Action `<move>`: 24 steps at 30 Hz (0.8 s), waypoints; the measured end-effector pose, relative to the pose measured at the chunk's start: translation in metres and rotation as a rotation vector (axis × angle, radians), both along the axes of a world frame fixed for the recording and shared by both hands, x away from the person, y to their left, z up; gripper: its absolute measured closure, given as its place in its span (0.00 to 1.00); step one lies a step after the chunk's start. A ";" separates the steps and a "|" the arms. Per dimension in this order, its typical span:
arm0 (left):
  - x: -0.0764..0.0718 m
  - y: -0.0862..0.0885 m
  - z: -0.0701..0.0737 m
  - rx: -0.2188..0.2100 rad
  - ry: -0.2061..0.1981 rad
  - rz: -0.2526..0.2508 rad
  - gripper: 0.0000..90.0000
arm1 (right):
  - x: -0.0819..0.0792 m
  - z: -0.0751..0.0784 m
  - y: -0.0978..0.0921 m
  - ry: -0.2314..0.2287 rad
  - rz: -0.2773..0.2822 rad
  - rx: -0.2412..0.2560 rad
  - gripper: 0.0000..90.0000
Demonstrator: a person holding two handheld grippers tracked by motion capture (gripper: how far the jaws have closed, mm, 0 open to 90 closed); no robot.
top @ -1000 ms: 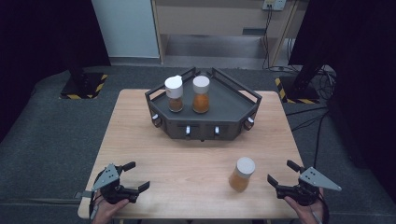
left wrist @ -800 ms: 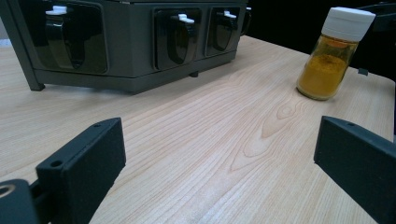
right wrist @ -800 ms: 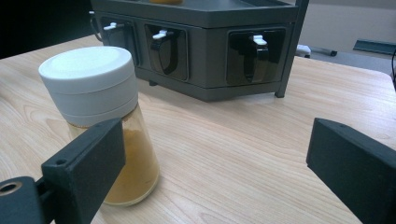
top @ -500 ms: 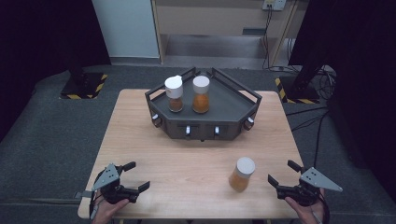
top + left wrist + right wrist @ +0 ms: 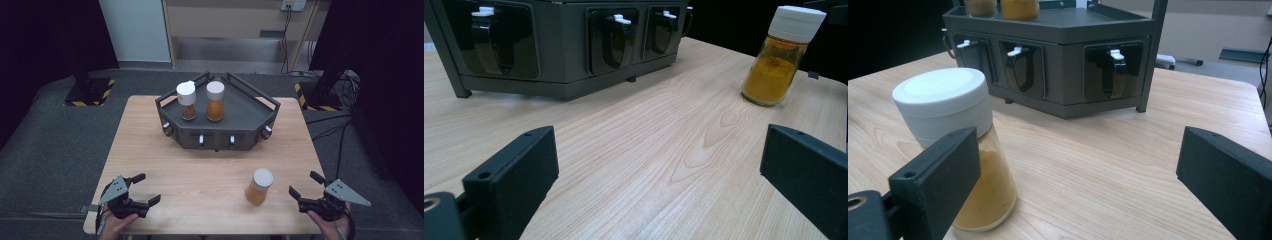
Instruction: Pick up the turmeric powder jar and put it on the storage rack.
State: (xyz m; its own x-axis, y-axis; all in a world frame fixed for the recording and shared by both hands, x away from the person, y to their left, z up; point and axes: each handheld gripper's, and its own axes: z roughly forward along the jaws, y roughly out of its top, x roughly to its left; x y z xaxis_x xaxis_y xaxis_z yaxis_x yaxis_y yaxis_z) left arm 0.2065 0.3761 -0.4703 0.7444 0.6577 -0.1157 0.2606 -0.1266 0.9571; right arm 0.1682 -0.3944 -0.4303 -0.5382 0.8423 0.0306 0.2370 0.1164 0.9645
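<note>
A spice jar [image 5: 259, 187] with a white cap and orange powder stands on the wooden table [image 5: 210, 165] at the front right. It is also in the left gripper view as the jar [image 5: 781, 55] far right, and close at left as the jar [image 5: 955, 145] in the right gripper view. My right gripper [image 5: 306, 187] is open, a short way right of it. My left gripper [image 5: 146, 189] is open at the front left, nothing between its jaws. A dark angular rack [image 5: 250, 117] at the table's back carries a brown-powder jar [image 5: 186, 100] and an orange-powder jar [image 5: 215, 101].
The rack's front faces carry small hooks or taps with white tips [image 5: 616, 20]. Grey carpet [image 5: 60, 135] surrounds the table. Black stands with yellow-striped bases [image 5: 87, 92] and cables [image 5: 340, 85] lie behind.
</note>
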 end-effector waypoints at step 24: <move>0.000 -0.001 0.000 0.004 0.005 0.002 0.01 | 0.007 0.040 0.008 -0.007 0.091 -0.015 0.02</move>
